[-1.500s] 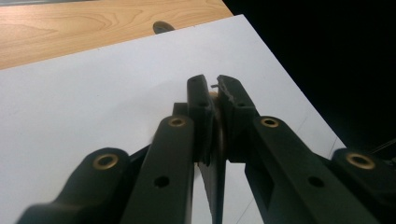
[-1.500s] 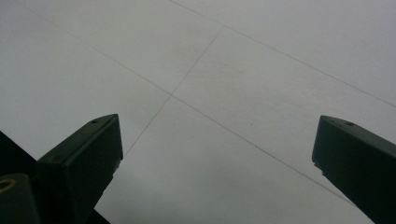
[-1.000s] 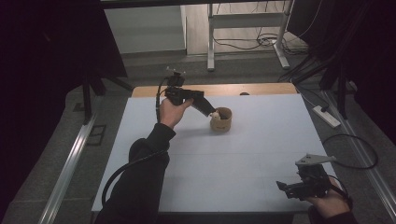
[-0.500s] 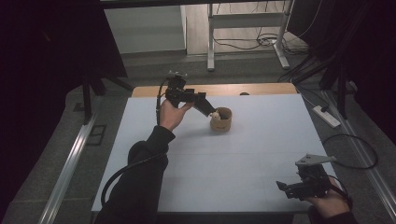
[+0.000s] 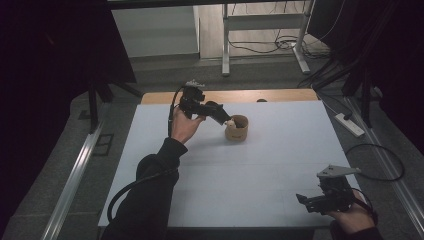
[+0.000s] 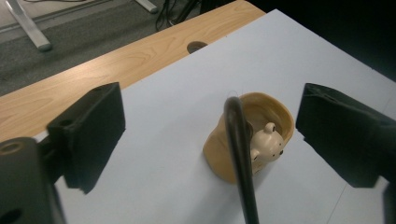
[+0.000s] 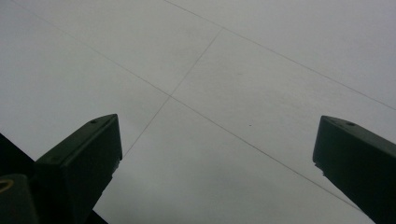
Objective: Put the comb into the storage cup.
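The left gripper (image 5: 226,119) is held with jaws apart just beside a tan ceramic cup (image 6: 250,140) with a small pale animal figure (image 6: 268,143) inside. The right gripper (image 5: 306,201) is also released, low over the white table (image 5: 280,150).

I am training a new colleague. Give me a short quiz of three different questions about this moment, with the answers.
1. True or false: the left gripper is shut on the tan cup.
2. Which surface lies under the right gripper: A, wooden strip; B, white table; C, floor?
3. Fill in: a small ____ figure sits at the cup's rim.

Key:
1. False; its jaws stand wide apart on both sides of the cup.
2. B, the white table.
3. Animal figure, pale; its kind is unclear.
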